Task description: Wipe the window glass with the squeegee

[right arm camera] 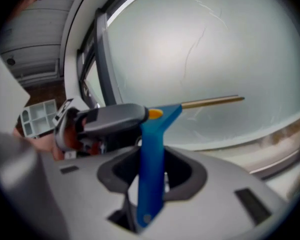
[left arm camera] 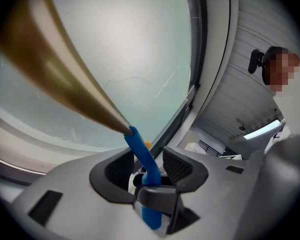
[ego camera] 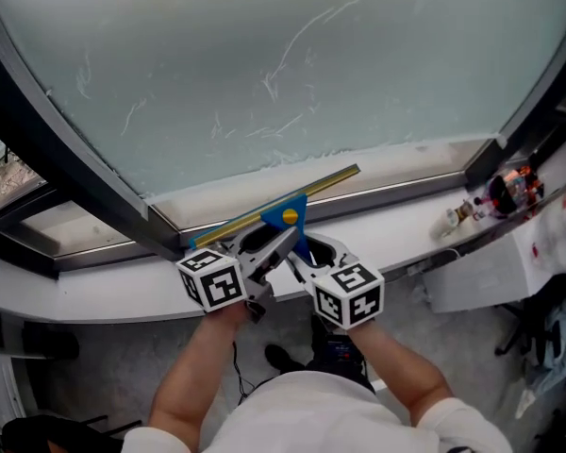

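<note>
At the foot of the window glass (ego camera: 264, 74), just above the white sill (ego camera: 396, 206), the squeegee (ego camera: 288, 217) is held up by its blue handle (right arm camera: 151, 159), with its brass blade (ego camera: 332, 178) slanting along the lower edge of the pane, right end higher. Whether the rubber edge touches the glass cannot be told.

The right hand-held gripper (right arm camera: 152, 171) grasps the lower part of the handle, and one of its fingers shows pressed across the handle in the left gripper view. The left hand-held gripper (left arm camera: 147, 164) is released. Its jaws stand wide on either side of the upper handle, near the yellow button (right arm camera: 154, 113), with a gap on each side.

The pane shows pale streaks (ego camera: 288, 59) high up, so the step in hand is probably getting the blade to the top for a stroke. To do it well, the left hand-held gripper should clench the handle before any pressure is put on. One grip low on the handle would likely let the head twist.

The blade should then be levelled, laid flat along its whole length and drawn down in one straight, even pass. Each further pass should overlap the last.

The dark frame bar (ego camera: 66, 159) on the left is near the blade's end. Catching it would likely lift the edge and leave a line.
</note>
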Motion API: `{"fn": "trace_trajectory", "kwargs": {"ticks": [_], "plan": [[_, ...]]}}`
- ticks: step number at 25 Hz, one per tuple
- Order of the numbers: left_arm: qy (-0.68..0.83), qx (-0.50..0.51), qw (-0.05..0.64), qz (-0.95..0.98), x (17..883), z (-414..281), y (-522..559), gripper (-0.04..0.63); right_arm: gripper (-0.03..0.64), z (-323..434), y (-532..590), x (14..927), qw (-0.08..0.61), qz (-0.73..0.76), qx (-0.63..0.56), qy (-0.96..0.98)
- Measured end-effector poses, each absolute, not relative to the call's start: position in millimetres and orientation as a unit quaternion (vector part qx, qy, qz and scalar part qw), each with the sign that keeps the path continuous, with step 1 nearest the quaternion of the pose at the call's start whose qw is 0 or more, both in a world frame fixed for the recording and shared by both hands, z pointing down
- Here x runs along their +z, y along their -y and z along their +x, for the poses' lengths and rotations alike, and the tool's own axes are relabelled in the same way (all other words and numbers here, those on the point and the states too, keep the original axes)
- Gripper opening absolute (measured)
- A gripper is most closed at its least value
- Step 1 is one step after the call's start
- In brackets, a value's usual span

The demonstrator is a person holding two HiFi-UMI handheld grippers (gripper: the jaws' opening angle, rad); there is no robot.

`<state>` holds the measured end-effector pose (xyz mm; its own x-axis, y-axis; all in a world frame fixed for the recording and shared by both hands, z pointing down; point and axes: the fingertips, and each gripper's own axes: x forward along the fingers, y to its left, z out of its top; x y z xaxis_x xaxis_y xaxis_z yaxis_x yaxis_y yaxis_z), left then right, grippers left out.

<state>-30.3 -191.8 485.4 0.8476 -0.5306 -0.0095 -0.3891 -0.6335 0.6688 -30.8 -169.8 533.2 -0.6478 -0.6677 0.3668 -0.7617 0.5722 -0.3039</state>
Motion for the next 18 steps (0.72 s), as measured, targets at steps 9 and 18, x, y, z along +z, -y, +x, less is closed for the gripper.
{"fn": "trace_trajectory", "kwargs": {"ticks": [9,18], "plan": [[0.154,-0.248,0.430,0.854,429,-32,169,0.178,0.147,-22,124,453,0.085,0.428,0.084,0.896],[0.140,-0.312,0.482,0.807,403,-35,160,0.133,0.146,-27,120,427,0.079,0.443,-0.088,0.889]]}}
